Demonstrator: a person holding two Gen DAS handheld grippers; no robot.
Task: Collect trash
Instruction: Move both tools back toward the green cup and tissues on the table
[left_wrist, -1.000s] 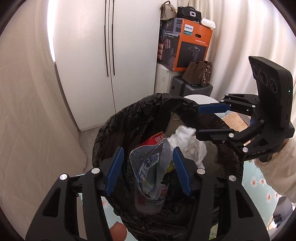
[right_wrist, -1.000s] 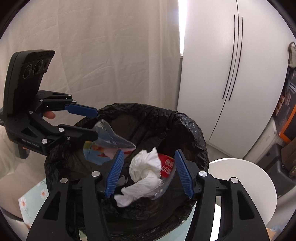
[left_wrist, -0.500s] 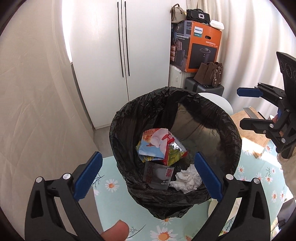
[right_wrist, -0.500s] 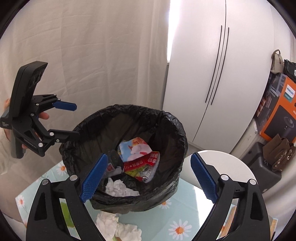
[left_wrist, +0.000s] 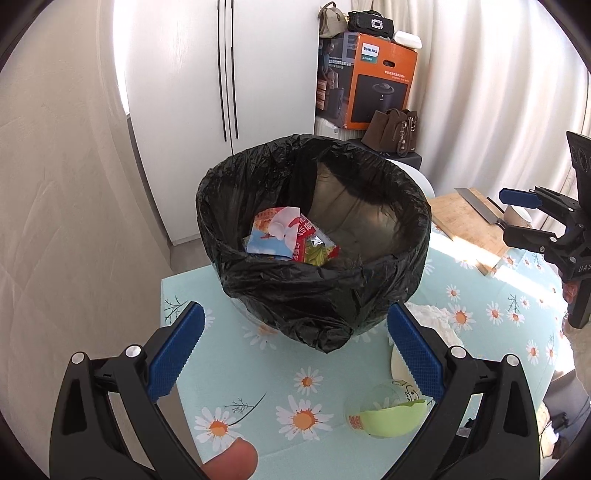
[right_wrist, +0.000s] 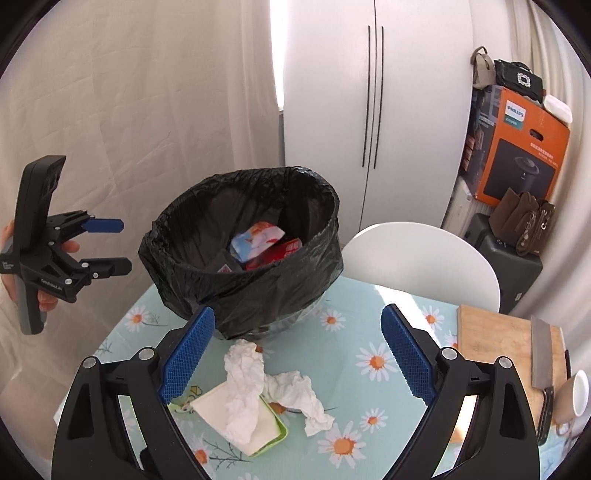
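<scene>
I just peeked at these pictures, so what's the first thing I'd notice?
The big black trash bag standing open in the middle of the daisy tablecloth, with colourful wrappers inside. Just in front of it lie crumpled white tissues over a green-edged cup, between the right tongs, which are wide open. Far behind, a bright orange box stands out.

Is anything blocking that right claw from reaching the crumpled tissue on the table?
Nothing visible does. The right gripper is open and empty, and the crumpled tissue lies uncovered on the table just below it, in front of the bin.
</scene>
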